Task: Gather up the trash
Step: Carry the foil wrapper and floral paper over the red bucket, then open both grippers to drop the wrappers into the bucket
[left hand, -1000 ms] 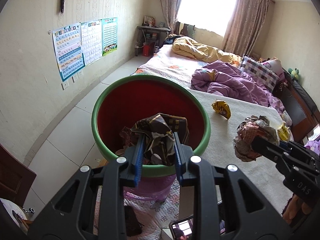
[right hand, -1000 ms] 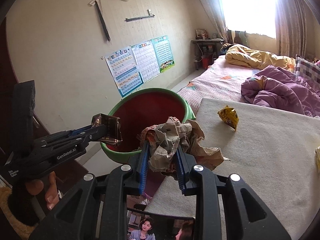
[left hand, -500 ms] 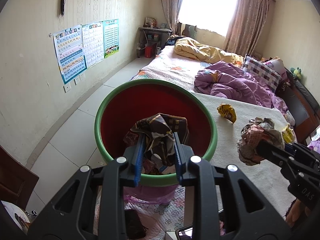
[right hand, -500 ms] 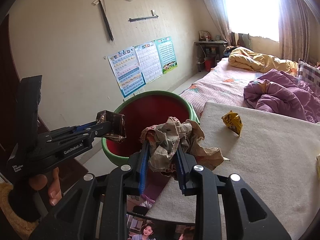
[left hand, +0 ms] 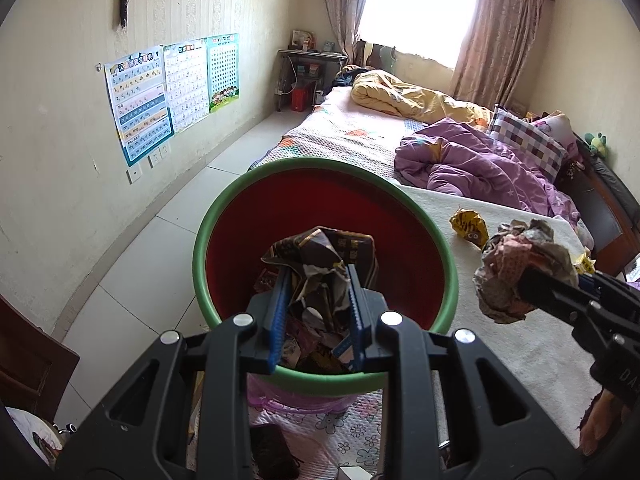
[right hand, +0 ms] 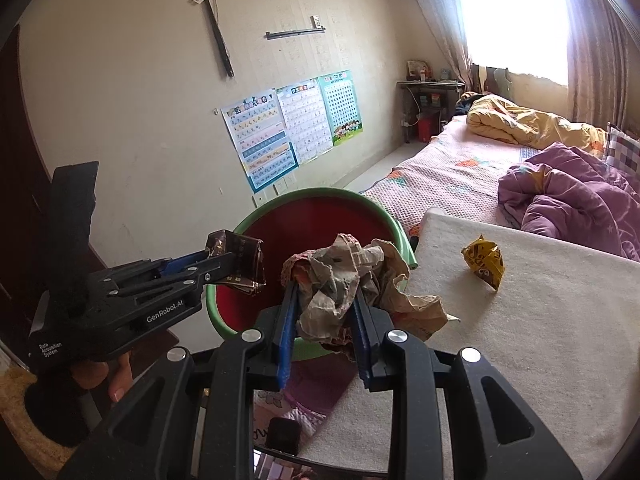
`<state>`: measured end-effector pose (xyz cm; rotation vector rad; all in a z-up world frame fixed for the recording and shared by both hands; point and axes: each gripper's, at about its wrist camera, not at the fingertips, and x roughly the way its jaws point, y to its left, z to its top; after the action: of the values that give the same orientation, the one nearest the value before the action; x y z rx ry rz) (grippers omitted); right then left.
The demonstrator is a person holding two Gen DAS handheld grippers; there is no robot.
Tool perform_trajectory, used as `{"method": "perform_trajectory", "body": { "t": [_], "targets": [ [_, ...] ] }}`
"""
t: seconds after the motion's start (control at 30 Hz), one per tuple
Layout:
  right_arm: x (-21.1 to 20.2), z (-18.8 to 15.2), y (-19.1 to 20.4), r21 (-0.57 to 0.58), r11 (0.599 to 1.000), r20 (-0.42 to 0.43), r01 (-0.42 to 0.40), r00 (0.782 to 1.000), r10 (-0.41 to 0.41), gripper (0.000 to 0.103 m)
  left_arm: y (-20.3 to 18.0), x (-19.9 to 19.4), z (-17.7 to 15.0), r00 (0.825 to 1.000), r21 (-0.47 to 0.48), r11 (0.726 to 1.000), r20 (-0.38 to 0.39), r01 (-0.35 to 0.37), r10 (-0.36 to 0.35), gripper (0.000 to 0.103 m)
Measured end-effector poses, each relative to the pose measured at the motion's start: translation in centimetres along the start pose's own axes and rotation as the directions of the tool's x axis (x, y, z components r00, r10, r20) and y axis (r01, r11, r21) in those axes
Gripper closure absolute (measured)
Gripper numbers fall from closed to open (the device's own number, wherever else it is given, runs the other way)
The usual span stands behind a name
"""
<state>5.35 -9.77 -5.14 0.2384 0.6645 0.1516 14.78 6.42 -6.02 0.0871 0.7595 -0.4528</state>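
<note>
My left gripper (left hand: 318,276) is shut on a dark crumpled wrapper (left hand: 320,256) and holds it over the mouth of a red bin with a green rim (left hand: 360,184). Several scraps lie in the bin's bottom. In the right wrist view the same left gripper (right hand: 240,256) hangs above the bin (right hand: 320,216). My right gripper (right hand: 324,292) is shut on a brownish crumpled paper wad (right hand: 340,276), just right of the bin's rim at the white mat's (right hand: 540,320) edge. A yellow crumpled wrapper (right hand: 484,260) lies on the mat.
A bed with a purple quilt (left hand: 480,168) and a yellow quilt (left hand: 408,96) runs behind the mat. Posters (left hand: 168,92) hang on the left wall above tiled floor (left hand: 140,264). A small table (left hand: 308,68) stands by the window. A hand (right hand: 116,376) grips the left tool.
Both grippers have moved forward with their trash toward the bin. The left gripper's wrapper now hangs further in over the bin's opening, and the paper wad is nearer the rim.
</note>
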Motion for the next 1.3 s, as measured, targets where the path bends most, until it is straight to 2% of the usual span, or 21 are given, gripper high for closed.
{"method": "perform_trajectory", "body": {
  "t": [0.43,0.77,1.03,1.07,1.1,1.13,1.17,1.2,1.3],
  "targets": [
    [1.8,0.6,0.8,0.001,1.000,-0.015,0.019,1.000,-0.019,0.077,0.8,2.2,0.2,1.000,0.014,1.000,-0.021,0.006,-0.006,0.078],
    [3.8,2.6,0.9,0.001,1.000,-0.020,0.016,1.000,-0.016,0.077,1.2,3.7,0.5,0.999,0.011,1.000,-0.042,0.015,-0.014,0.078],
    [5.4,2.9,1.5,-0.085,0.996,-0.062,0.036,0.997,-0.042,0.077,1.5,4.6,0.8,0.999,0.006,1.000,-0.053,-0.002,0.002,0.077],
    [5.5,2.9,1.5,-0.090,0.995,-0.064,0.037,0.997,-0.042,0.074,1.5,4.7,0.8,0.999,0.002,1.000,-0.054,-0.008,0.008,0.074],
    [5.6,2.9,1.5,-0.096,0.995,-0.064,0.039,0.997,-0.045,0.069,1.7,4.7,0.8,0.998,-0.003,1.000,-0.053,-0.014,0.014,0.062],
    [5.6,2.9,1.5,-0.098,0.994,-0.064,0.040,0.997,-0.047,0.066,1.7,4.7,0.8,0.999,-0.009,1.000,-0.048,-0.023,0.022,0.056],
    [5.6,2.9,1.4,-0.100,0.994,-0.062,0.044,0.997,-0.050,0.057,1.8,4.5,0.8,0.999,-0.016,1.000,-0.041,-0.026,0.025,0.049],
    [5.5,2.9,1.3,-0.101,0.994,-0.057,0.044,0.997,-0.050,0.053,1.9,4.4,0.8,0.999,-0.019,0.999,-0.037,-0.026,0.025,0.049],
    [5.3,3.0,1.0,-0.101,0.994,-0.049,0.046,0.997,-0.051,0.049,1.8,4.3,0.7,0.999,-0.018,0.999,-0.036,-0.041,0.041,0.046]
  ]
}}
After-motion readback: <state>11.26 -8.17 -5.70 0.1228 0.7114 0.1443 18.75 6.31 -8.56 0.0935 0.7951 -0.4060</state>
